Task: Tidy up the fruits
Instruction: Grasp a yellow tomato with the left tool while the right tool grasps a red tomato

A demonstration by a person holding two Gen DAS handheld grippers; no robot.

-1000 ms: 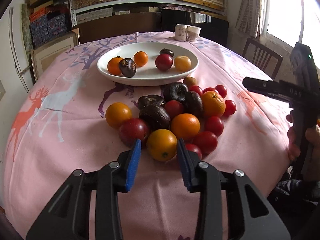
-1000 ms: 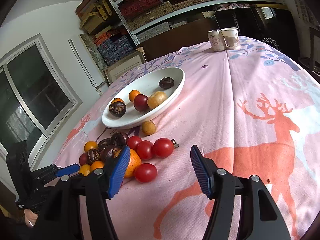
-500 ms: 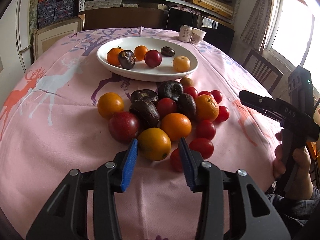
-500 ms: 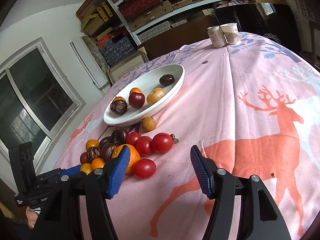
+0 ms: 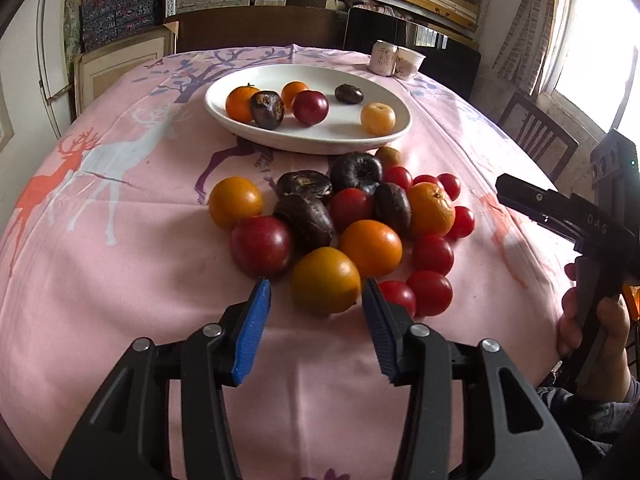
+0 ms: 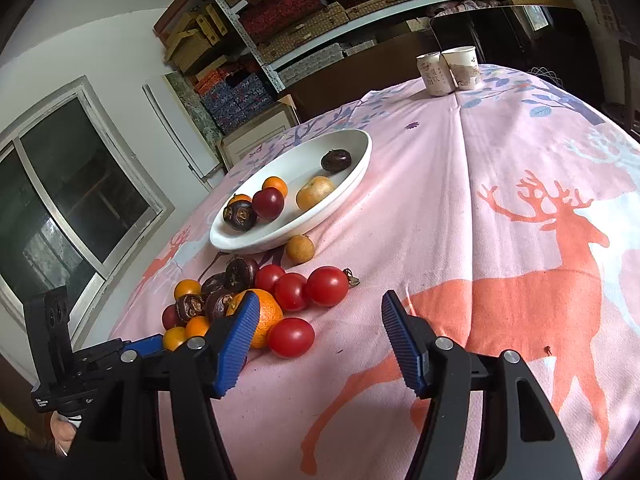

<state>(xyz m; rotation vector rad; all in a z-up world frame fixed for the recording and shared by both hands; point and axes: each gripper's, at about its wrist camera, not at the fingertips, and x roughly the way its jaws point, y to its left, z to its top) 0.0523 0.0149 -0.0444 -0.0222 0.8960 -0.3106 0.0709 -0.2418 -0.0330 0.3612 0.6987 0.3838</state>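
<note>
A pile of fruit lies on the pink tablecloth: oranges, red tomatoes, dark wrinkled fruits. My left gripper (image 5: pixel 316 298) is open, its blue pads flanking the nearest orange fruit (image 5: pixel 325 281) without touching it. A red plum (image 5: pixel 261 246) lies just left of it, small tomatoes (image 5: pixel 428 293) to its right. A white oval plate (image 5: pixel 320 138) behind the pile holds several fruits. My right gripper (image 6: pixel 318 312) is open and empty, low over the cloth beside a red tomato (image 6: pixel 291 337) and an orange (image 6: pixel 265 316). It also shows in the left wrist view (image 5: pixel 560 212).
Two paper cups (image 5: pixel 394 62) stand at the table's far side, also in the right wrist view (image 6: pixel 448 68). A small tan fruit (image 6: pixel 300 249) lies beside the plate's rim (image 6: pixel 320 220). A wooden chair (image 5: pixel 536 136) stands at the right. Shelves with boxes line the back wall.
My left gripper has risen and drawn back a little from the pile, and its jaws have opened wider around the nearest orange fruit. The right gripper has barely moved.
</note>
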